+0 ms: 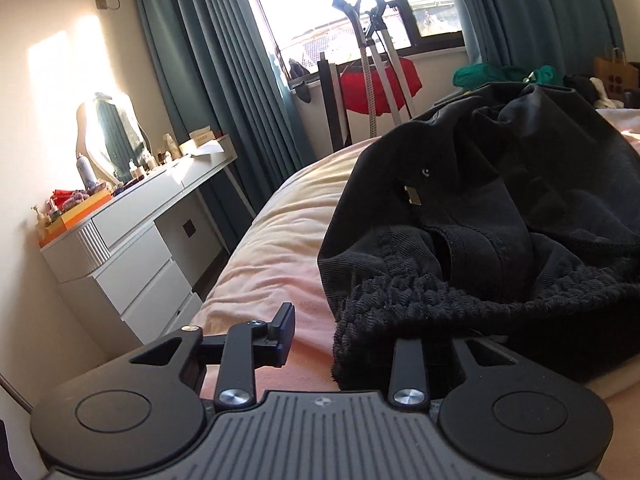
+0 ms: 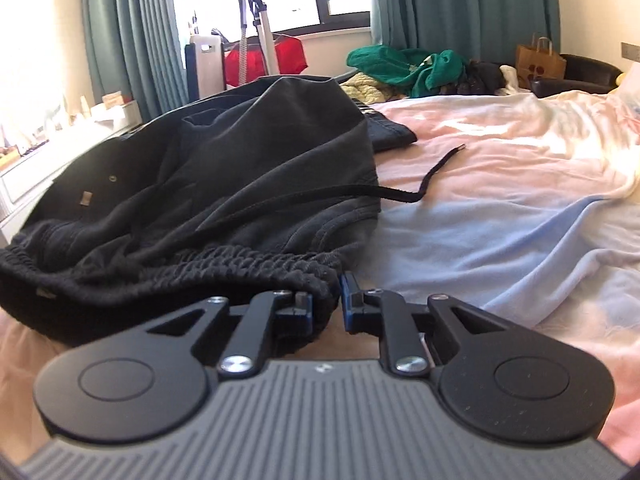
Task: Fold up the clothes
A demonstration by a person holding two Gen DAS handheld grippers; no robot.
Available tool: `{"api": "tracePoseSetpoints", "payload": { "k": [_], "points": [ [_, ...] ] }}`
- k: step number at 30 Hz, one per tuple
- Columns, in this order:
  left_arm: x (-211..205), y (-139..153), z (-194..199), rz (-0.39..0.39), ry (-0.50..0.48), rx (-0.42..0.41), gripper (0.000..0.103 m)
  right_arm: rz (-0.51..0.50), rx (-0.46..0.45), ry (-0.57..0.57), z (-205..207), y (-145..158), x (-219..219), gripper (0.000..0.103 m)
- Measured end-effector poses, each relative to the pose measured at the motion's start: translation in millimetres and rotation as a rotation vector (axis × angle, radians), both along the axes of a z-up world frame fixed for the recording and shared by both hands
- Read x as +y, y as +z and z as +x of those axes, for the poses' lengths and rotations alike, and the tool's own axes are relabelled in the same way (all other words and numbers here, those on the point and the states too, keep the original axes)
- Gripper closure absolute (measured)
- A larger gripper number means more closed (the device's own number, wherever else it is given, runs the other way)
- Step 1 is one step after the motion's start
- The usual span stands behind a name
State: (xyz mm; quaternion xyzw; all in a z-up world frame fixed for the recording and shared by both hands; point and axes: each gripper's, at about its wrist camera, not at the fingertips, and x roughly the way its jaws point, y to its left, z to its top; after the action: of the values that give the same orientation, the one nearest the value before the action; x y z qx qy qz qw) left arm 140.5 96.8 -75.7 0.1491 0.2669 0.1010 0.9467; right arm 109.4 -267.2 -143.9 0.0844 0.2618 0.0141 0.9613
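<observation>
Both hand-held grippers sit spread at the black shorts' [image 2: 208,184] waistband [image 2: 224,276], right [image 2: 326,304] and left [image 1: 352,336]; closing off-centre could snag the loose drawstring [image 2: 404,194].

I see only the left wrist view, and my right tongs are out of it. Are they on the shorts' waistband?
Observer: The right tongs stand narrowly apart with the end of the waistband between them. I cannot tell if it is pinched.
Operator: Is anything trailing from the shorts on that side?
Observer: Yes, a black drawstring lies loose on the bed sheet, to the right of the black shorts.
</observation>
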Motion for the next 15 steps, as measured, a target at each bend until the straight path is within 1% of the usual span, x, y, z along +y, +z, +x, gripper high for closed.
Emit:
{"api": "tracePoseSetpoints", "payload": {
  "k": [1, 2, 5, 7, 10, 13, 15],
  "points": [
    [1.1, -1.1, 3.8, -0.021, -0.003, 0.012, 0.088, 0.003, -0.001, 0.001, -1.2, 0.7, -0.2, 0.087],
    [3.6, 2.0, 6.2, -0.057, 0.001, 0.013, 0.092, 0.012, -0.003, 0.002, -3.6, 2.1, -0.2, 0.087],
    [15.4, 26.3, 9.4, -0.202, 0.041, -0.030, 0.094, 0.056, -0.013, 0.010, -14.3, 9.0, 0.7, 0.087],
    [29.3, 53.8, 12.6, -0.288, 0.069, -0.084, 0.094, 0.071, -0.035, 0.035, -26.7, 14.6, 7.1, 0.087],
    [54.2, 98.9, 29.0, -0.362, 0.089, -0.163, 0.095, 0.138, -0.058, 0.089, -48.8, 26.7, 25.2, 0.087],
    [85.3, 144.6, 52.7, -0.419, 0.107, -0.202, 0.095, 0.167, -0.114, 0.168, -68.4, 50.1, 64.1, 0.087],
    [110.2, 172.3, 67.6, -0.449, 0.130, -0.225, 0.095, 0.230, -0.140, 0.224, -74.3, 63.8, 92.9, 0.087]
  ]
}}
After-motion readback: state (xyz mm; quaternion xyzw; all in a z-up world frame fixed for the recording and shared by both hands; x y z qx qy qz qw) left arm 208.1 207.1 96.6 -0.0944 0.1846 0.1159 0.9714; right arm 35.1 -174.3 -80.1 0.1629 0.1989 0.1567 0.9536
